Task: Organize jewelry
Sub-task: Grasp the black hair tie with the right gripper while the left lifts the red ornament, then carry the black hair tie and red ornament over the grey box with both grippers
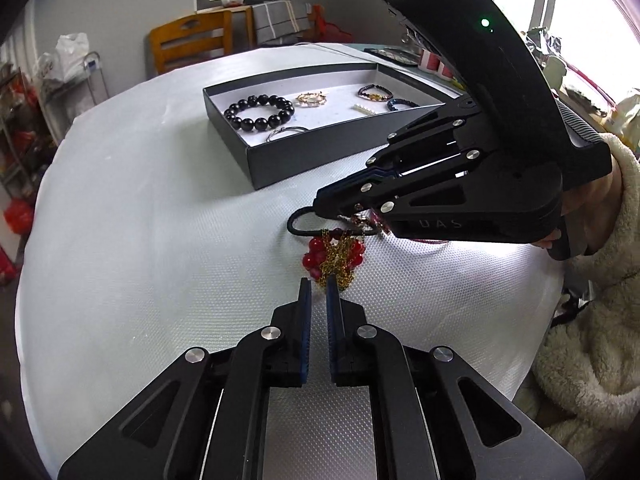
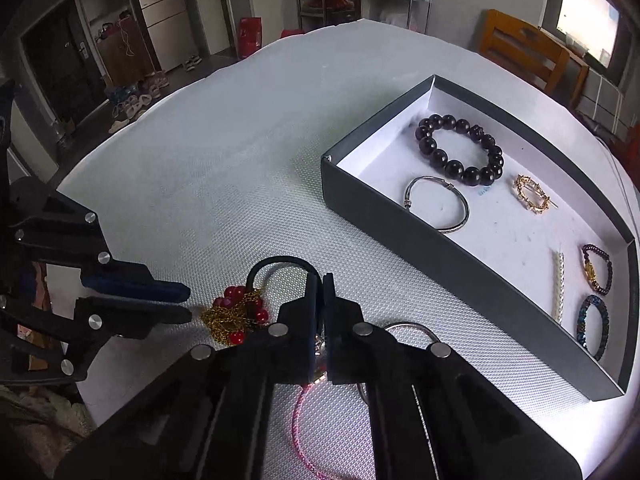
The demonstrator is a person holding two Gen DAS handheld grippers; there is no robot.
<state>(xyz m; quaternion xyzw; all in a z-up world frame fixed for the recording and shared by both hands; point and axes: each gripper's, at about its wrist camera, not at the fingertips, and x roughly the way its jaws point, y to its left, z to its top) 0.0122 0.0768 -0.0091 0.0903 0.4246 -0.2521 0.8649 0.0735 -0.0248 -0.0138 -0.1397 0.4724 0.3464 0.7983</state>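
A tangle of red beads and gold chain point(image 1: 336, 256) lies on the white table point(image 1: 160, 240). My left gripper point(image 1: 319, 282) is shut, with a bit of the gold chain pinched at its tips. It enters the right wrist view from the left point(image 2: 188, 303). Just behind the tangle, a black cord bracelet point(image 2: 276, 260) loops up to my right gripper point(image 2: 321, 278), which is shut on it. A silver charm shows in the slit between its fingers. A pink cord point(image 2: 298, 420) and a silver ring point(image 2: 412, 326) lie under that gripper.
A dark open box point(image 2: 400, 220) stands beyond, holding a black bead bracelet point(image 2: 460, 152), a silver bangle point(image 2: 440, 204), a gold bracelet point(image 2: 532, 194) and several smaller pieces. A person's fleecy sleeve point(image 1: 600, 280) is at the right. A wooden chair point(image 1: 188, 40) stands behind the table.
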